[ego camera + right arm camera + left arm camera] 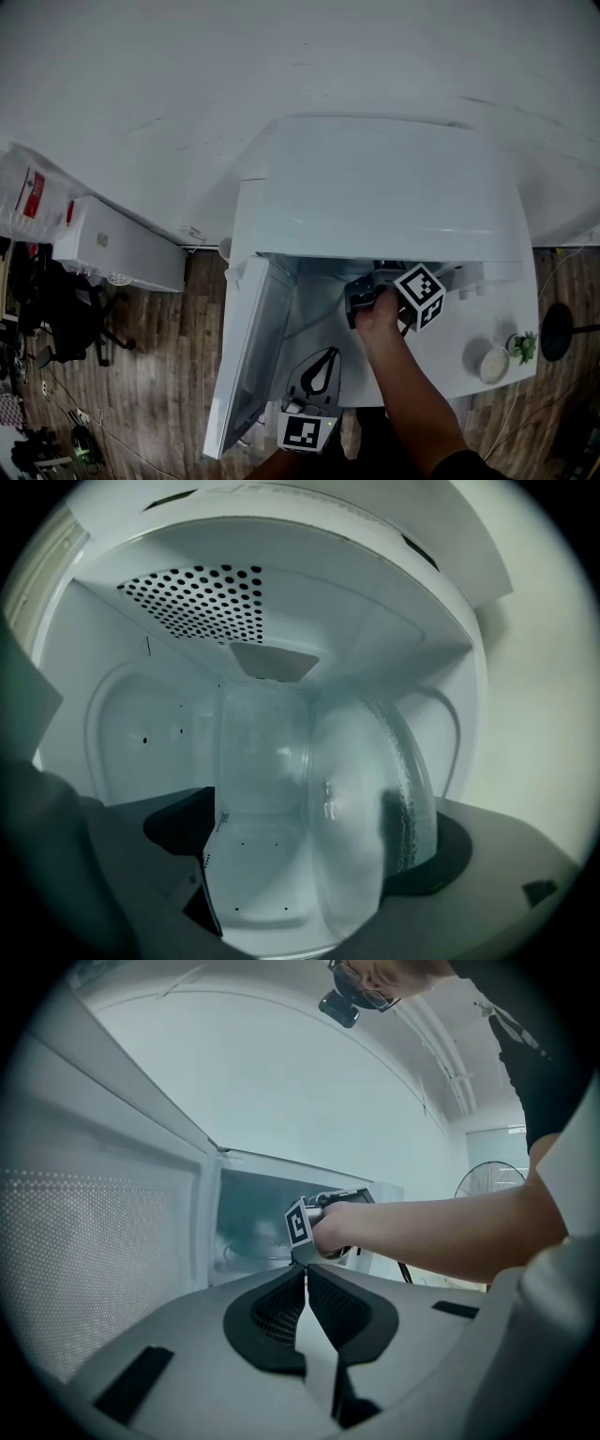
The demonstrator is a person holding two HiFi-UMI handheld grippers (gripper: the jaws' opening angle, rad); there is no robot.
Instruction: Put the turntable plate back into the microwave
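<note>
The white microwave [394, 187] stands with its door [248, 356] swung open to the left. My right gripper [364, 298] reaches into the cavity mouth. In the right gripper view the clear glass turntable plate [361, 817] stands tilted on edge inside the cavity [141, 742], between the wide-apart jaws of my right gripper [314, 841]. It leans near the right pad [459, 850] and stays well clear of the left one. My left gripper [319, 367] hangs back by the door, and its pads [305, 1274] meet with nothing between them.
A perforated vent [197, 602] covers the cavity ceiling. On the table right of the microwave are a white cup [494, 364] and a small plant [523, 347]. A white box [122, 246], a bag [33, 197] and a black chair [66, 309] occupy the floor at left.
</note>
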